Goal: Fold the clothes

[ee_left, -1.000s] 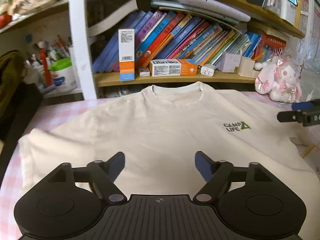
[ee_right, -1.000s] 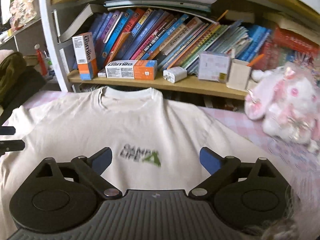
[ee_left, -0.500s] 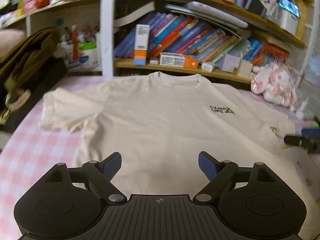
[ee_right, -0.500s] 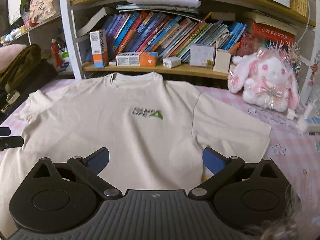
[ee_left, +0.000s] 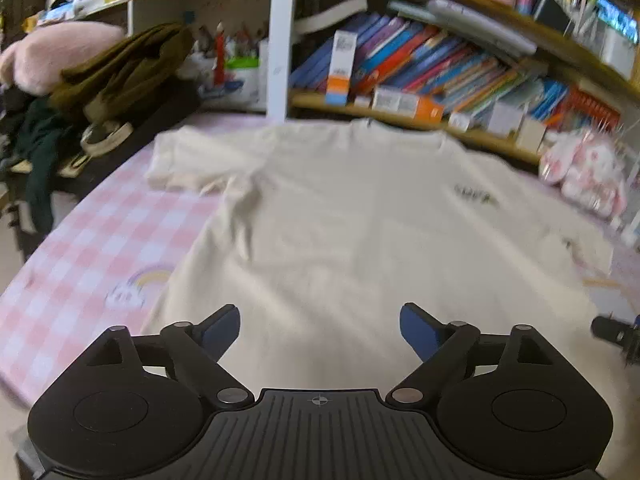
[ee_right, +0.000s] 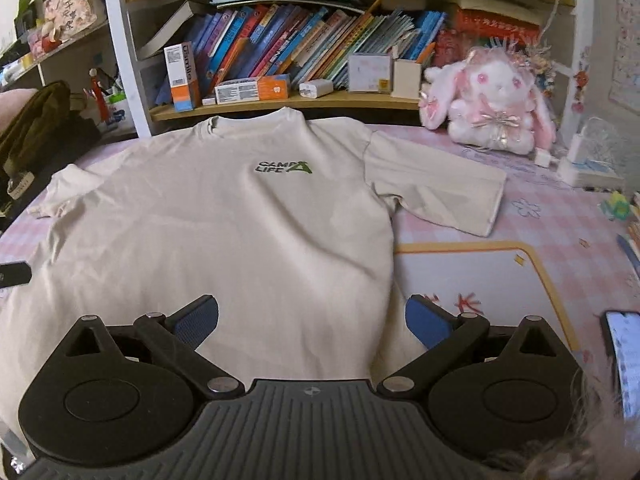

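Observation:
A cream T-shirt (ee_right: 240, 220) with a small green chest logo (ee_right: 284, 167) lies flat, front up, on the pink checked table, collar toward the bookshelf. Both short sleeves are spread out; the right sleeve (ee_right: 436, 184) lies smooth, the left sleeve (ee_left: 188, 160) is a bit rumpled. My left gripper (ee_left: 320, 330) hovers over the shirt's lower left part; its jaws are opening and nothing is between them. My right gripper (ee_right: 312, 322) hangs over the shirt's lower right edge, open and empty. Each gripper's tip shows at the side edge of the other's view.
A bookshelf (ee_right: 300, 100) with books and boxes runs along the back. A pink plush rabbit (ee_right: 496, 100) sits at back right. Dark clothes and a bag (ee_left: 100, 92) pile up at the left. A phone (ee_right: 624, 356) and a white mat (ee_right: 480, 276) lie right of the shirt.
Both grippers have pulled back from the shelf toward the shirt's hem, so the whole shirt and both sleeves show now. The left view swung left. The left jaws stand slightly wider.

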